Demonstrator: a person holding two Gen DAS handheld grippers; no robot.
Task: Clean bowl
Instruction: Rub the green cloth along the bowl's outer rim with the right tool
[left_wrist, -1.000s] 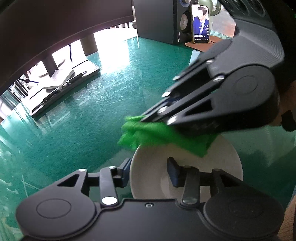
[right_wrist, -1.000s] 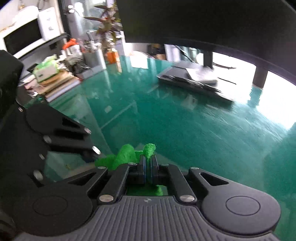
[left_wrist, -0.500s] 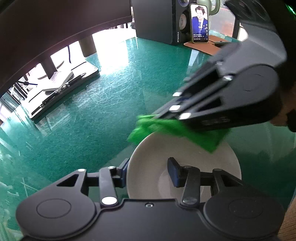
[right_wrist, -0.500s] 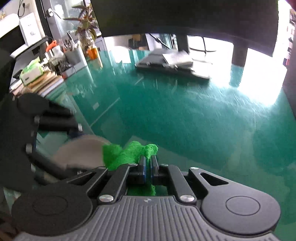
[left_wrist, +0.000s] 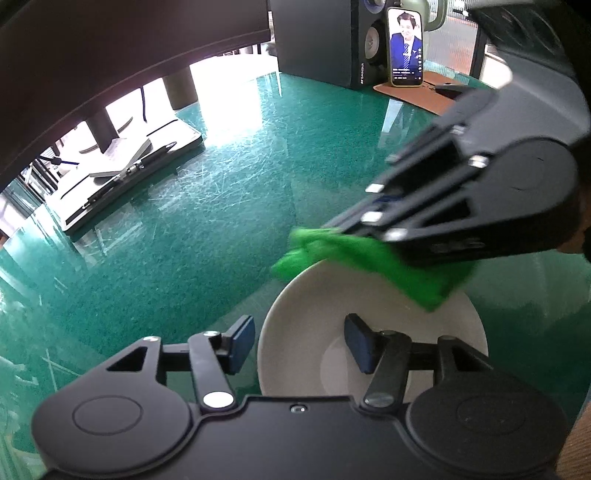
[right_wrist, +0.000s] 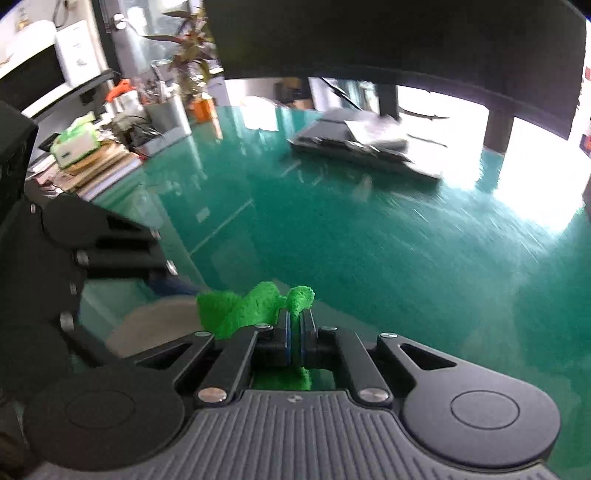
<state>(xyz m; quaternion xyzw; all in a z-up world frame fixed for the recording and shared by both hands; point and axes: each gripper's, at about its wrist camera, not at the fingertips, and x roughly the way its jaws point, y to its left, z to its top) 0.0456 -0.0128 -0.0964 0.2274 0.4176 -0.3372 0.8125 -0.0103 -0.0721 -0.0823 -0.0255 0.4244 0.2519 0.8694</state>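
Note:
A white bowl (left_wrist: 314, 314) sits on the green table in the left wrist view. My left gripper (left_wrist: 299, 341) is open, with one finger outside the bowl's left rim and the other inside it. My right gripper (right_wrist: 294, 332) is shut on a green cloth (right_wrist: 240, 310). In the left wrist view the right gripper (left_wrist: 332, 230) reaches in from the right and presses the green cloth (left_wrist: 369, 258) onto the bowl's far rim. The bowl (right_wrist: 147, 325) shows blurred at the lower left of the right wrist view.
A dark flat tray with papers and a pen (left_wrist: 125, 177) lies at the far left. A speaker (left_wrist: 317, 40) and a lit phone (left_wrist: 405, 48) stand at the back. Books and clutter (right_wrist: 96, 155) line the table's left edge in the right wrist view.
My right gripper with the cloth has swept across the bowl's far rim, shifting rightward. The left gripper stays around the bowl's rim.

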